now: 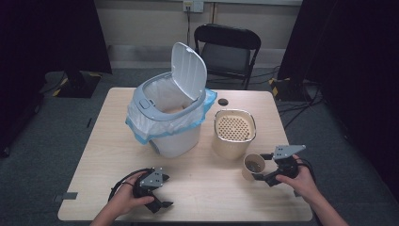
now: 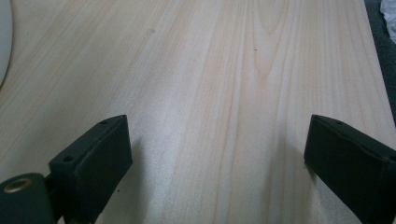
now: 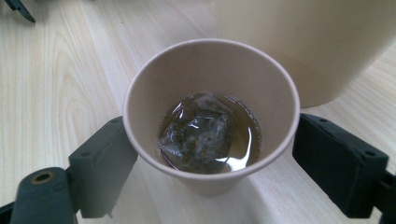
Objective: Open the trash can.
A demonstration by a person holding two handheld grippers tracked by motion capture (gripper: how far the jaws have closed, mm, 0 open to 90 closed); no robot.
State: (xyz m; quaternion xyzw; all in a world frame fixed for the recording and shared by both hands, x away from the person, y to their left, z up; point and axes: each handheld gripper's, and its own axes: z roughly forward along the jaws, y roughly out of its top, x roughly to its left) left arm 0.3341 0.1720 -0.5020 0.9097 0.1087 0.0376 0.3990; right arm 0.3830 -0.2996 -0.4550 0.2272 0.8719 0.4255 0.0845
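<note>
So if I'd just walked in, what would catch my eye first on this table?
Probably the white bin at the table's middle, lid flipped up, with a blue-edged bag folded over its rim. To its right stands a beige container with a perforated top. Nearer the person, a paper cup holding a wet tea bag in brownish liquid sits between the jaws of the right gripper.

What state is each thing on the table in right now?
Bin: lid up, liner fitted.
Strainer container: upright, perforated insert on top.
Paper cup: upright, holding tea and a teabag.
Right gripper: jaws around the cup.
Left gripper: open, holding nothing.
</note>
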